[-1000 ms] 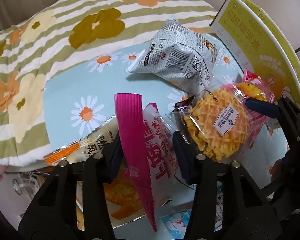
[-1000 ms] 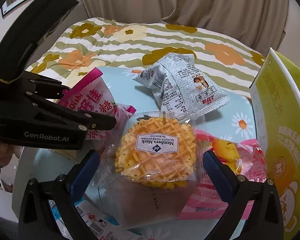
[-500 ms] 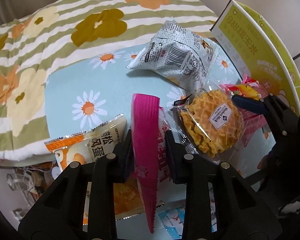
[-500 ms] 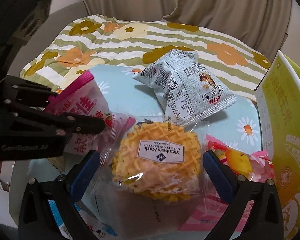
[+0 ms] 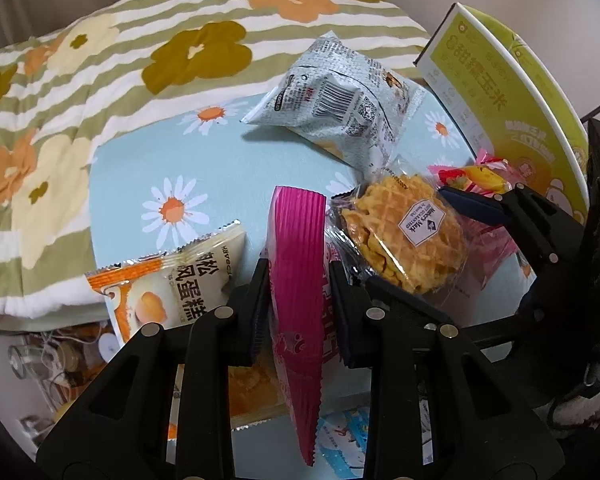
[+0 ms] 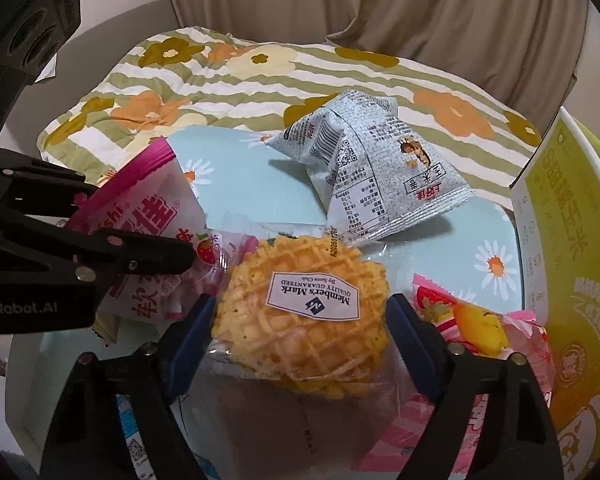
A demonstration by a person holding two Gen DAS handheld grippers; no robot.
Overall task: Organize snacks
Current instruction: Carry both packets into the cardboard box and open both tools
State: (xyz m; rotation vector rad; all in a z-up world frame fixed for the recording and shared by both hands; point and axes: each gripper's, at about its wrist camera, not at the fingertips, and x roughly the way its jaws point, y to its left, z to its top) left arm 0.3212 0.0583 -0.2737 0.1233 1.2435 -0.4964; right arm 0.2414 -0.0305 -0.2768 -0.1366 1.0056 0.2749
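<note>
Blue daisy-print table [image 5: 228, 184] beside a striped bedspread [image 5: 100, 64]; left tool [image 5: 298, 304] pinches pink packet [image 5: 298, 240], right tool [image 6: 300, 316] closing around waffle [image 6: 300, 312].

free: bare blue cloth [image 5: 228, 168] left of grey packet [image 5: 340, 108] | blocked: yellow box [image 6: 572, 264] at right

1. The left claw [image 5: 298, 304] is clamped on the crimped edge of a pink snack packet [image 5: 298, 264]
2. Just left lies an orange-and-white cake packet [image 5: 172, 280]
3. Right of it, a wrapped waffle [image 5: 408, 236] sits between the right claw's [image 5: 420, 248] closing fingers
4. A silver bag [image 5: 340, 108] lies beyond on the daisy-print worktop [image 5: 148, 168]
</note>
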